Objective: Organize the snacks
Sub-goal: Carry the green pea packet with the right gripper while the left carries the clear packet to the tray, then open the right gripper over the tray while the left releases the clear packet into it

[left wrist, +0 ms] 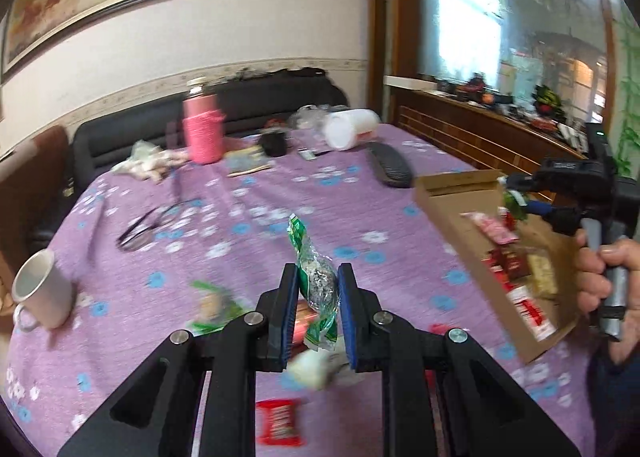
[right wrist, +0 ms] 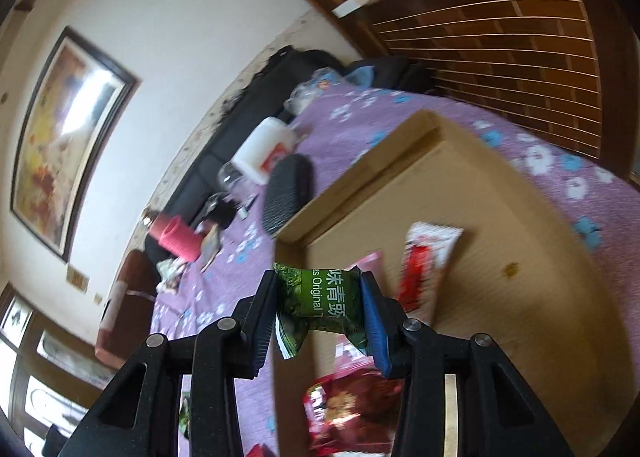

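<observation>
The left gripper point(left wrist: 318, 297) fingers clamp a light, crinkly green wrapper point(left wrist: 316, 281) above the bench point(left wrist: 120, 257). The right gripper point(right wrist: 320, 317) fingers clamp a soft green packet point(right wrist: 320, 299) over the cardboard box point(right wrist: 500, 257). Grip each at mid-body; film is probably slippery.

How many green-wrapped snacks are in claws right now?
2. One green-and-silver packet is clamped in the left claw above the table; one green packet is in the right claw at the cardboard box edge.

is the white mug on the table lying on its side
No, the white mug stands upright on the purple tablecloth, its open mouth facing up.
</observation>
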`<act>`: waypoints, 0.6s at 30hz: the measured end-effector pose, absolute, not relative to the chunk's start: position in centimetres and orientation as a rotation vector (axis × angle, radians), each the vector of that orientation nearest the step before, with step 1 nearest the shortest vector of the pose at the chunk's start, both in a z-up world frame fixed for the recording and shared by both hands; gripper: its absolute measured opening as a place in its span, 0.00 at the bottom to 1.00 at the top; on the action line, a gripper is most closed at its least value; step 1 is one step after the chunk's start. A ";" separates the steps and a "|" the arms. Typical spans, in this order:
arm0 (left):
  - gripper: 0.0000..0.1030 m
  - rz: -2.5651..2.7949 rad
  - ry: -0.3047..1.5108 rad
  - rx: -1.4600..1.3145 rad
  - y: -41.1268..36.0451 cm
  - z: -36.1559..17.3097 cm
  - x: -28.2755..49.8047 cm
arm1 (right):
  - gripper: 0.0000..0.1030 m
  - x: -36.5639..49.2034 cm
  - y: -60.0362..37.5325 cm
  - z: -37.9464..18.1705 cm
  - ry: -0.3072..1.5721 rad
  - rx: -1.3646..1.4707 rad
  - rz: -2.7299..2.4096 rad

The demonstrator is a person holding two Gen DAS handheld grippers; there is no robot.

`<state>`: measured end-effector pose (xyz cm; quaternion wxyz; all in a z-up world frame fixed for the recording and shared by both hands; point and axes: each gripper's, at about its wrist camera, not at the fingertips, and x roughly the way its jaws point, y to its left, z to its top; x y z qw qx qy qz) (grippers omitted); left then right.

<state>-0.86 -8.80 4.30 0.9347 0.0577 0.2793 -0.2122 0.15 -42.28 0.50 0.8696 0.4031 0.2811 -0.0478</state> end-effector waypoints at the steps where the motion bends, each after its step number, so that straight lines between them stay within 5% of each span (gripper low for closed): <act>1: 0.18 -0.462 0.574 0.119 -10.0 4.4 -1.0 | 0.42 0.1 -42.7 0.4 0.590 0.851 -0.114; 18: 0.18 -0.929 0.829 0.052 -26.1 0.2 -2.8 | 0.42 -1.8 -47.7 -0.7 0.632 0.909 -0.342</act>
